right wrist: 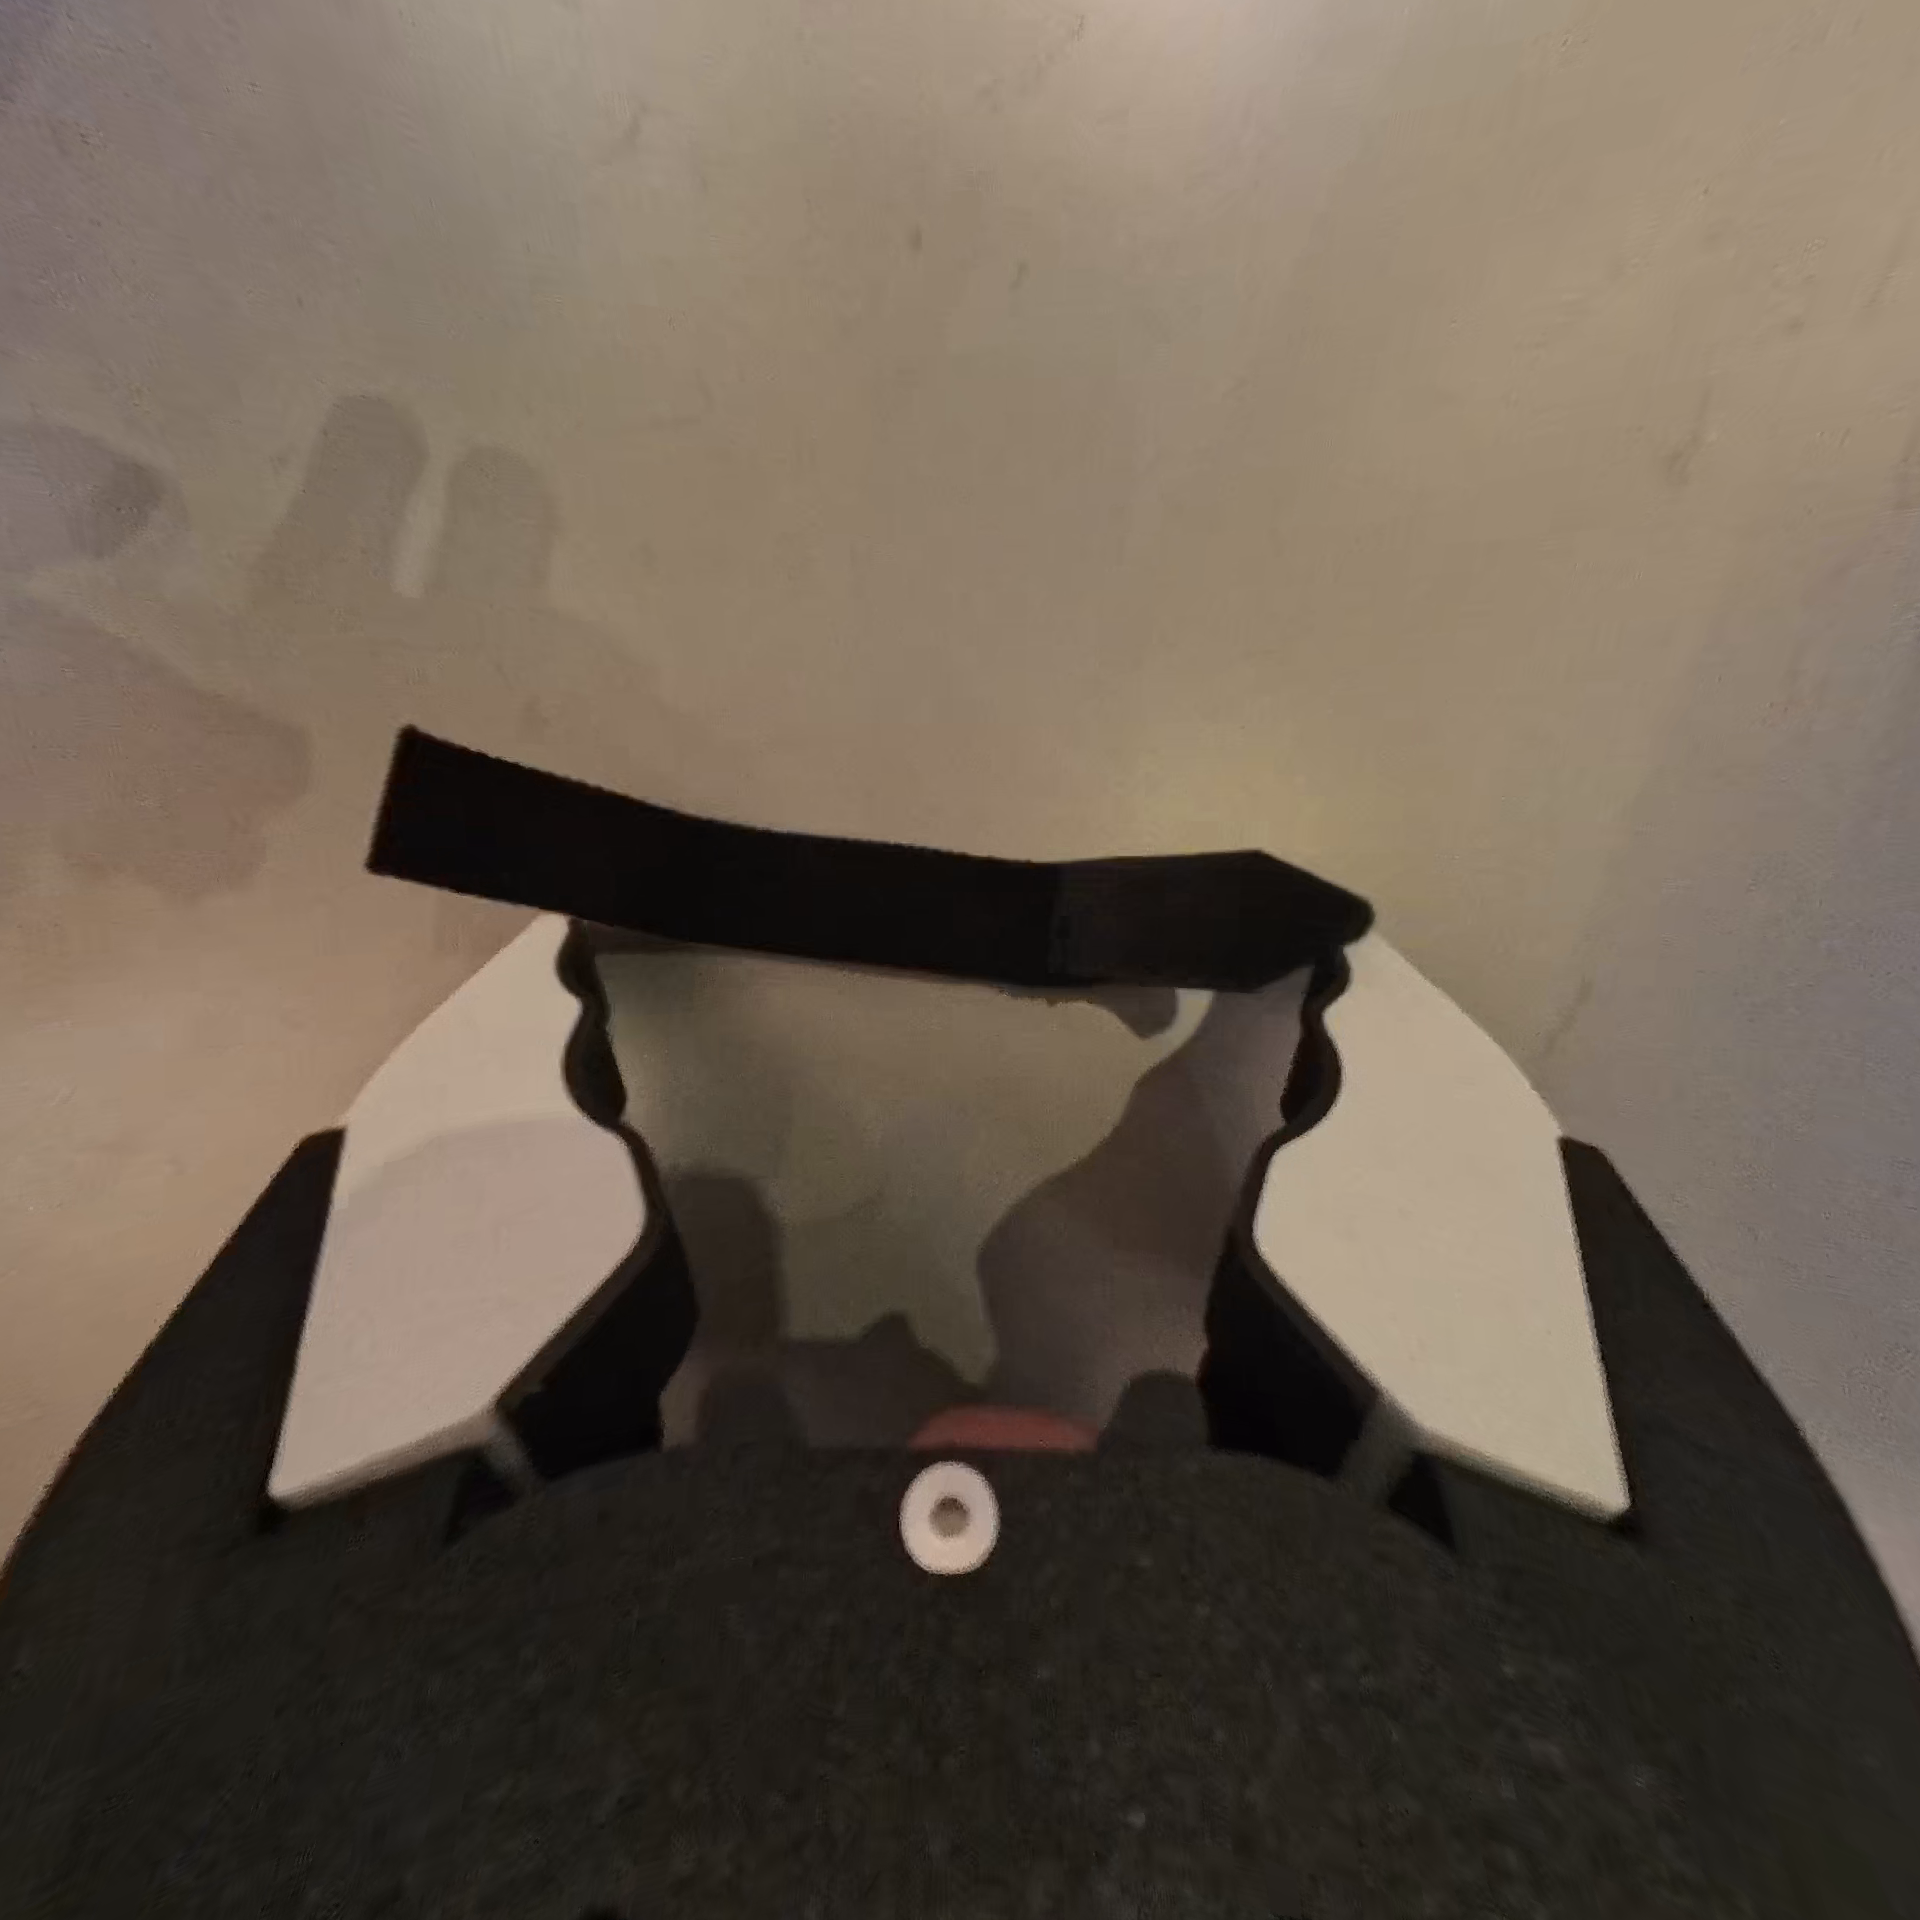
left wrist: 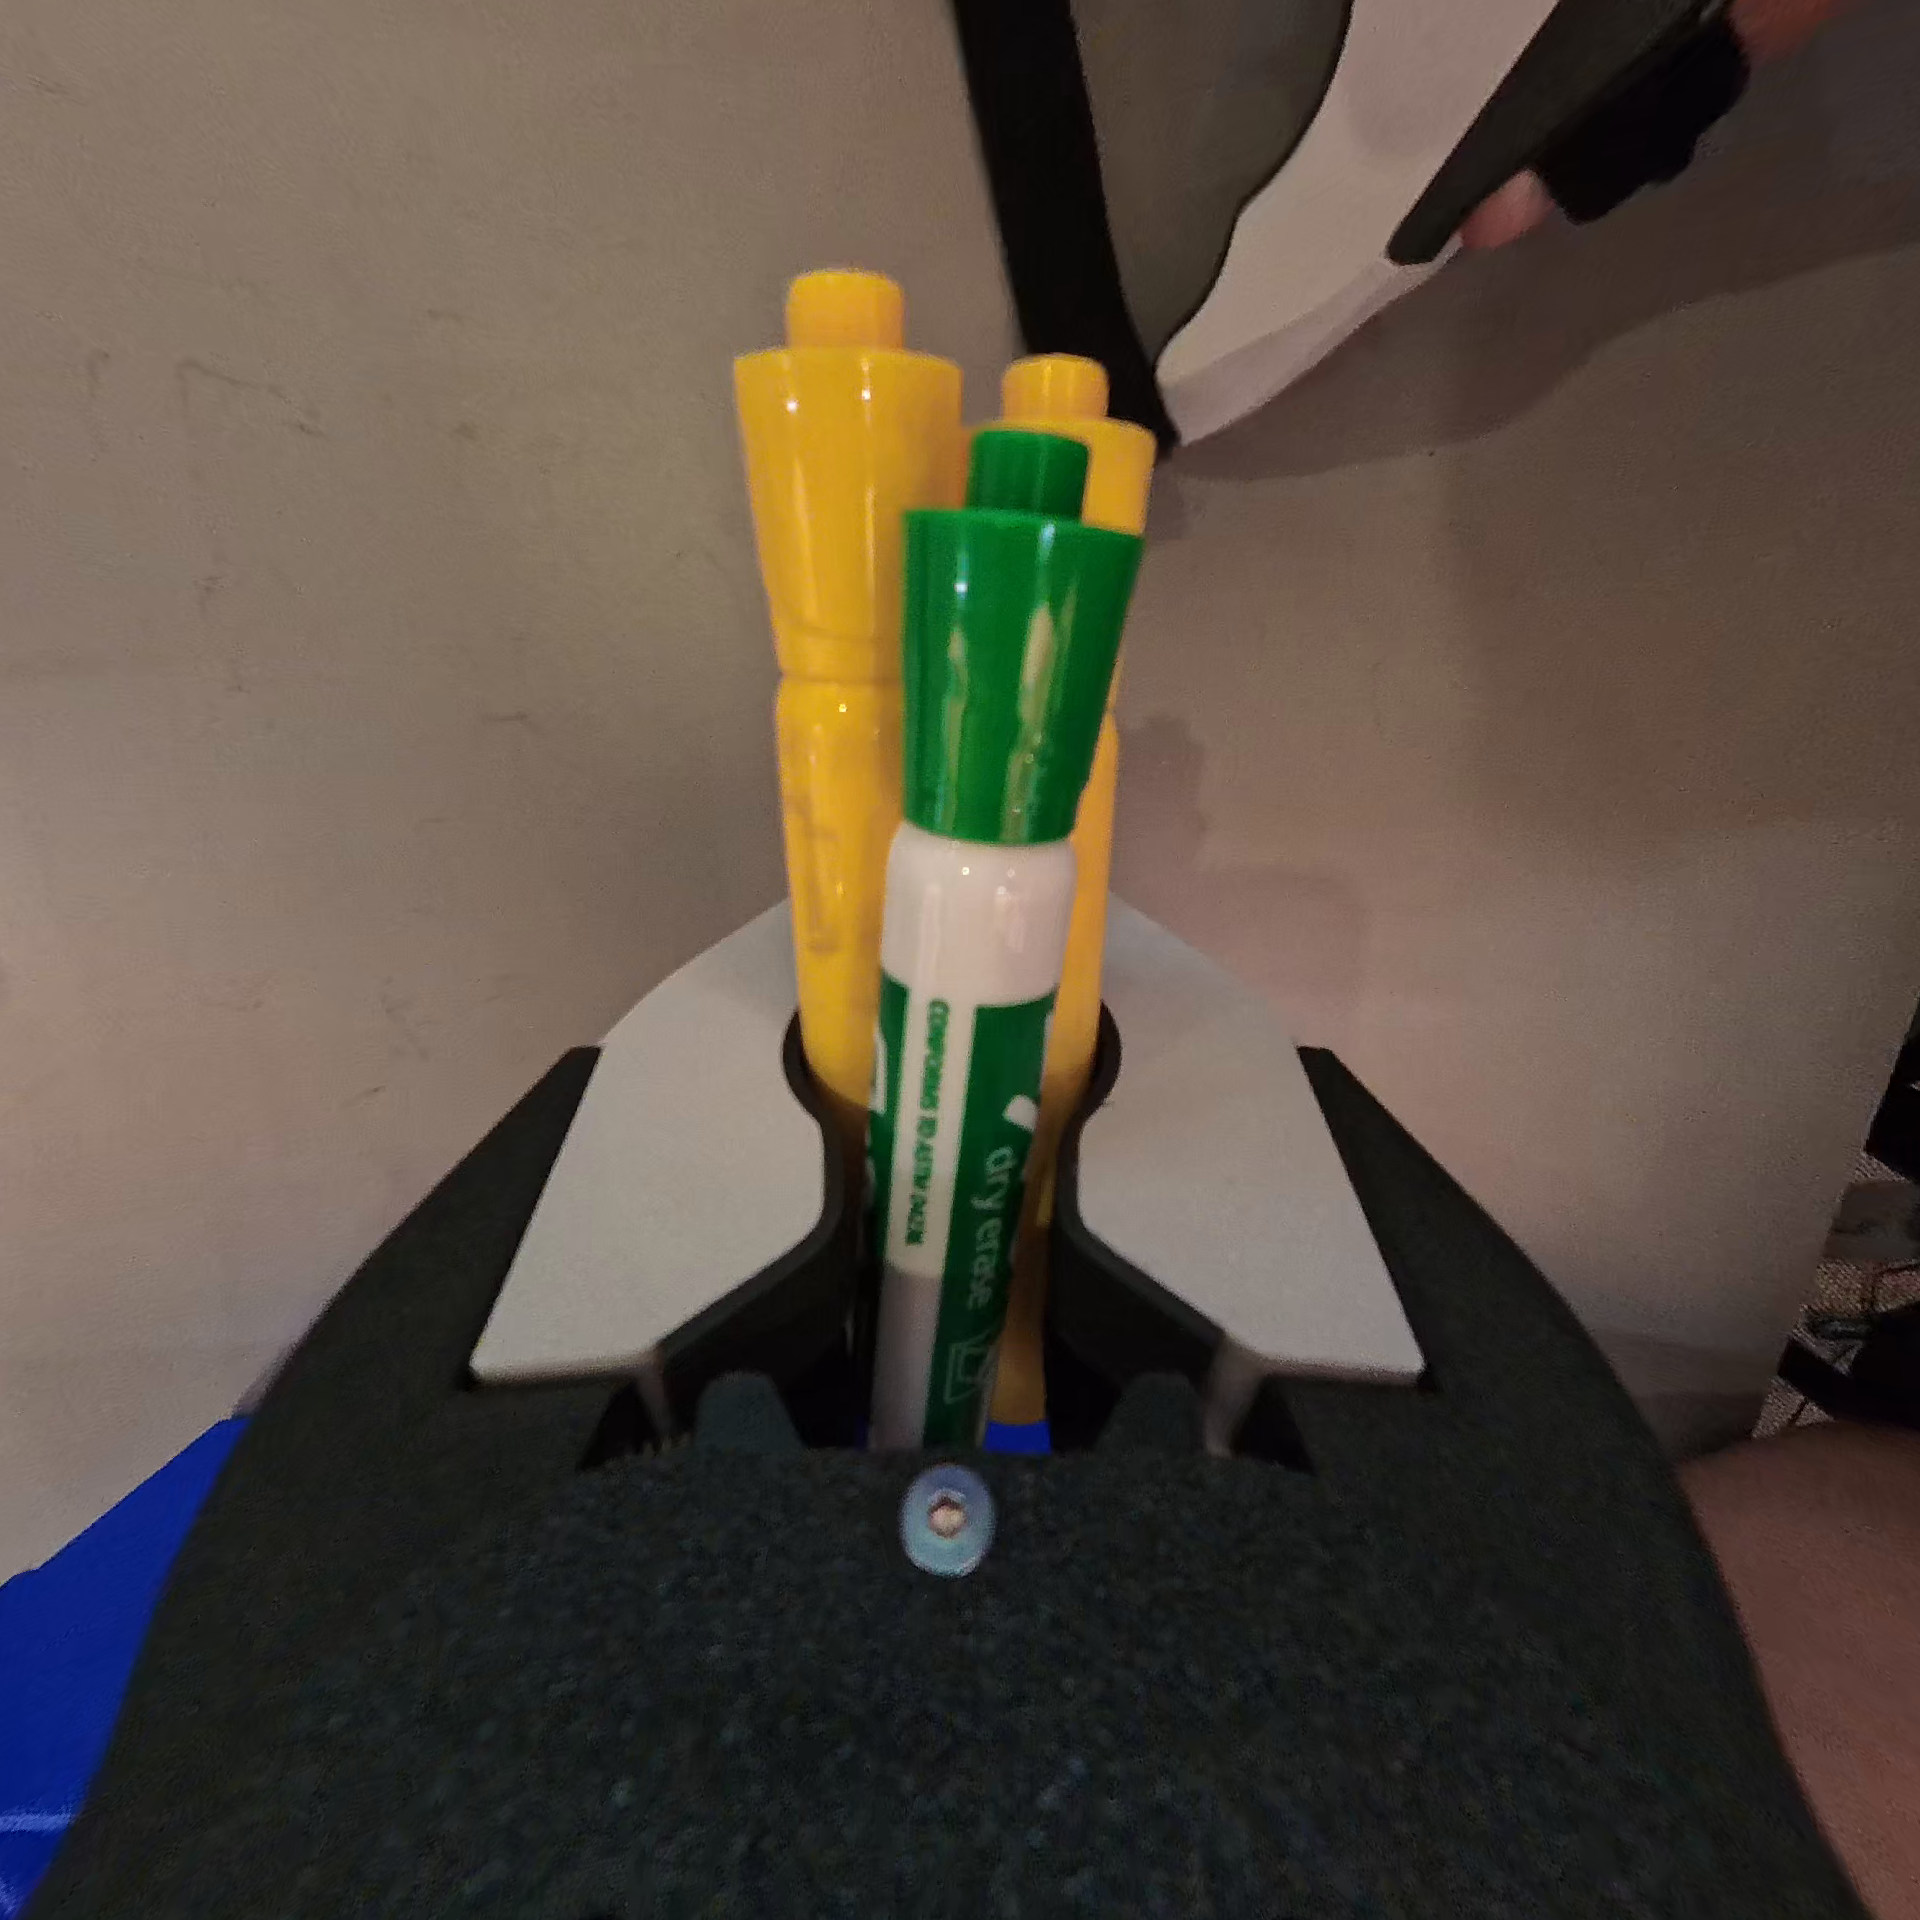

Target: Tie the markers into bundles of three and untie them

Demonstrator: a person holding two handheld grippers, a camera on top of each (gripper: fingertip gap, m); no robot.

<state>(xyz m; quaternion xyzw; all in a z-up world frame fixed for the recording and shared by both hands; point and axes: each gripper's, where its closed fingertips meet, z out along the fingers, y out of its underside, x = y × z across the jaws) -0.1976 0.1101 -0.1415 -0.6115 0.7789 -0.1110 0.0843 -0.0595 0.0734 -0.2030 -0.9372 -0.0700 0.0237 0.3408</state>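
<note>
My left gripper is shut on a bundle of three markers that stand upright between its fingers. A green marker with a white body is in front. One yellow marker is to its left and a second yellow marker is behind on the right. My right gripper is open wide. A black strap lies across its fingertips, one end at the right fingertip, the other sticking out past the left one. In the left wrist view the right gripper's finger and the strap are up and to the right of the markers, apart from them.
A beige wall fills the background of both views. A gloved hand holds the right gripper at the top right. A blue surface shows at the lower left. Dark clutter sits at the right edge.
</note>
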